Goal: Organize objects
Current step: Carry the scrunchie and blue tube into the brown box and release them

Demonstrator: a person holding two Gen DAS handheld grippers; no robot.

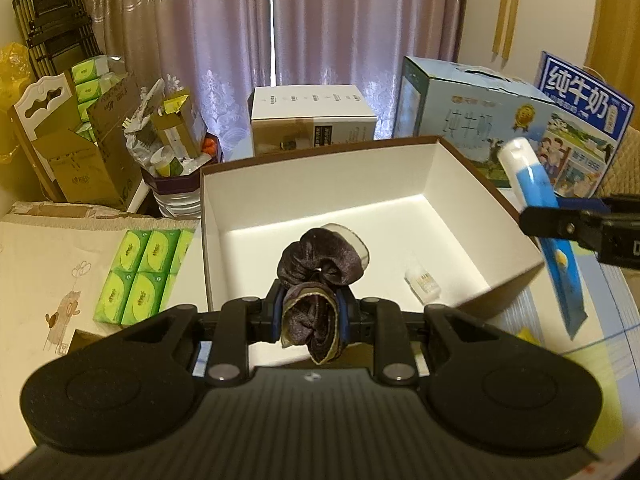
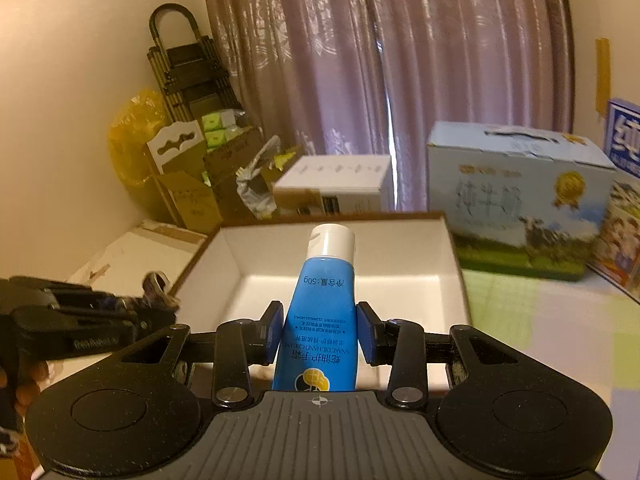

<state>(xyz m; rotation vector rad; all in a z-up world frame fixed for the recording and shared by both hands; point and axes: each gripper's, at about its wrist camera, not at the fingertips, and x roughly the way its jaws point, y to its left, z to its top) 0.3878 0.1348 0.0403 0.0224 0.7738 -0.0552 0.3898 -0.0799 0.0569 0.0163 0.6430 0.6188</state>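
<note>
Left claw (image 1: 310,316) pinches one scrunchie (image 1: 320,264), right claw (image 2: 320,332) one tube (image 2: 324,304)

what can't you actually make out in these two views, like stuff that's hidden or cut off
- Left wrist view: a round object in the white box, mostly hidden behind the dark scrunchie held by the left tool.
- Left wrist view: the small bottle's label, too small to read.
- Right wrist view: the blue tube's lower end, hidden by the right tool's body.
- Right wrist view: the blue carton, cut off by the right edge.
</note>
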